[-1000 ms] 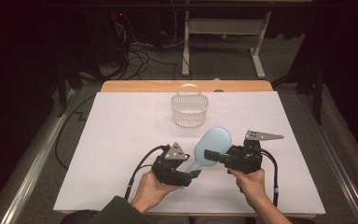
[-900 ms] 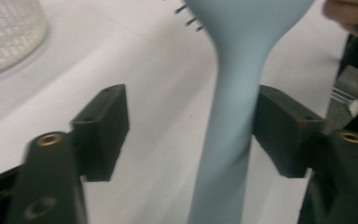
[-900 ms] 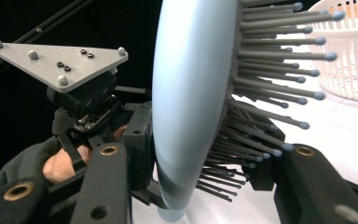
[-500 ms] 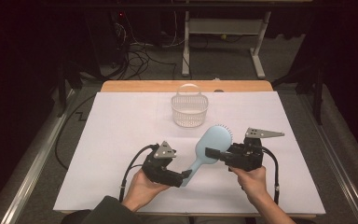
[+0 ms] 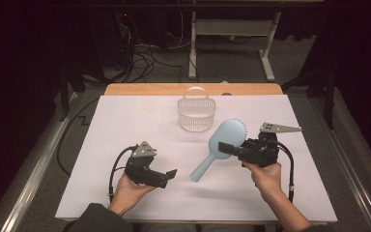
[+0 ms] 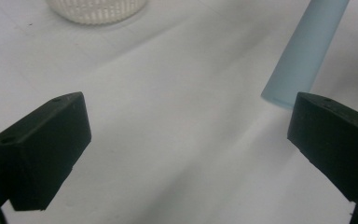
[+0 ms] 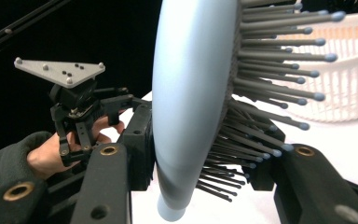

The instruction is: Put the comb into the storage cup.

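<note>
A light-blue hairbrush [image 5: 211,155] hangs tilted above the white sheet, handle pointing down toward the near left. My right gripper [image 5: 225,148] is shut on the brush's oval head [image 7: 191,93], one jaw against its smooth back and one among the bristles [image 7: 270,70]. My left gripper [image 5: 170,176] is open and holds nothing, a short way left of the handle's end. In the left gripper view the handle's tip [image 6: 303,51] sits just beyond the right-hand jaw, and the gripper [image 6: 186,140] spans bare sheet. The right gripper view catches the left gripper [image 7: 79,102] farther off.
A white mesh basket [image 5: 196,112] with a hoop handle stands at the back middle of the sheet [image 5: 125,121], just beyond the brush; its wall shows as basket [image 7: 349,70] and basket [image 6: 98,8]. Dark floor, cables and a desk frame lie past the table's far edge.
My left gripper has let go of the brush handle and drawn back to the left, jaws now open. The brush stays in the right gripper, shifted slightly right.
</note>
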`<state>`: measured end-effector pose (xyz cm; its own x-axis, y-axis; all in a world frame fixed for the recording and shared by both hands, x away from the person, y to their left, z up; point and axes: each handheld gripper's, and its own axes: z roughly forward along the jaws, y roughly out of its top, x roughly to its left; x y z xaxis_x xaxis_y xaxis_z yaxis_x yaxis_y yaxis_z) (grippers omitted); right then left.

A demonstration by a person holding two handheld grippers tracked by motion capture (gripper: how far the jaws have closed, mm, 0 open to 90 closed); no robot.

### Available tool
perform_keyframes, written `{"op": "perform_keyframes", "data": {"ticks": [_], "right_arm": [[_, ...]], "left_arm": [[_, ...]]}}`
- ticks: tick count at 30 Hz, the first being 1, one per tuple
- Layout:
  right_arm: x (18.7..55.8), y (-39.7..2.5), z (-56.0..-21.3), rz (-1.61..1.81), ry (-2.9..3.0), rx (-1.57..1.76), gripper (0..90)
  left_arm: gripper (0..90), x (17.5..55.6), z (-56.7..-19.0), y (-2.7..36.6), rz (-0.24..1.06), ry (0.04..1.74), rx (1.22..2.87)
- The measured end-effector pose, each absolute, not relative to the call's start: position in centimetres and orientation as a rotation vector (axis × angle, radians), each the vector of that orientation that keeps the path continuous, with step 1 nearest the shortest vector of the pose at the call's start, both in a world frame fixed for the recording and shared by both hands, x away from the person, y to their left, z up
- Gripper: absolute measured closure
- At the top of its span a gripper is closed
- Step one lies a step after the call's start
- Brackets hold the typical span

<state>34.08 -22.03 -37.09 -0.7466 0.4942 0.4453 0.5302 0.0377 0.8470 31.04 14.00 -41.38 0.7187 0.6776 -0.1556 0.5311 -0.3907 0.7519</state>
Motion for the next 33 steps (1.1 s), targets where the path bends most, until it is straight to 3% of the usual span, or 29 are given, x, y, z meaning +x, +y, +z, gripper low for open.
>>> {"op": "perform_keyframes", "data": {"ticks": [20, 33], "right_arm": [[37.0, -22.0, -33.3, -1.888, -2.306, -1.158, 53.9], [39.0, -21.5, -32.6, -1.857, -2.336, -1.197, 53.9]], "left_arm": [[0.0, 32.2, -42.5, 18.9, 0.326, 1.046, 2.027], [0.0, 32.4, -43.0, 20.6, 0.362, 1.084, 1.950]]}}
